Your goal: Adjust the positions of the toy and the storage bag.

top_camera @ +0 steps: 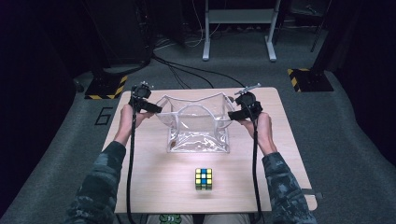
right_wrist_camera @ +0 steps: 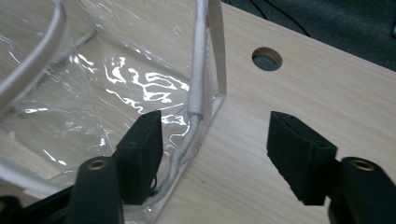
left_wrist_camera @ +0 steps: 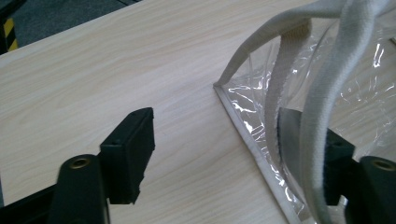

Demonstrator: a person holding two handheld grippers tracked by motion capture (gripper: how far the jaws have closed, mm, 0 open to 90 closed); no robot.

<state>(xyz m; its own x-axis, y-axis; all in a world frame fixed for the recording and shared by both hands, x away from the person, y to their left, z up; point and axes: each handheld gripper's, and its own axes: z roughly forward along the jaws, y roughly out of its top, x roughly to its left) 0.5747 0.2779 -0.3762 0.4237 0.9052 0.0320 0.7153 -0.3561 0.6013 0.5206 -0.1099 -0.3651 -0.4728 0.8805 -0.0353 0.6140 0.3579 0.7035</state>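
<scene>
Both the left gripper and the right gripper stand released, jaws straddling the left and right rims of the clear bag on the far desk. The step looks like spreading the bag's mouth; next, each gripper must clench its rim. The puzzle cube waits near the person, well apart.

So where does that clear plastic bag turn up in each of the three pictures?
High view: the clear plastic bag sits mid-table, between both claws, beyond the puzzle cube.
Left gripper view: it takes up the right side, white-trimmed corner on the wood.
Right gripper view: it takes up the left and centre.
Shared landmark: the bag's white strap handles.
</scene>
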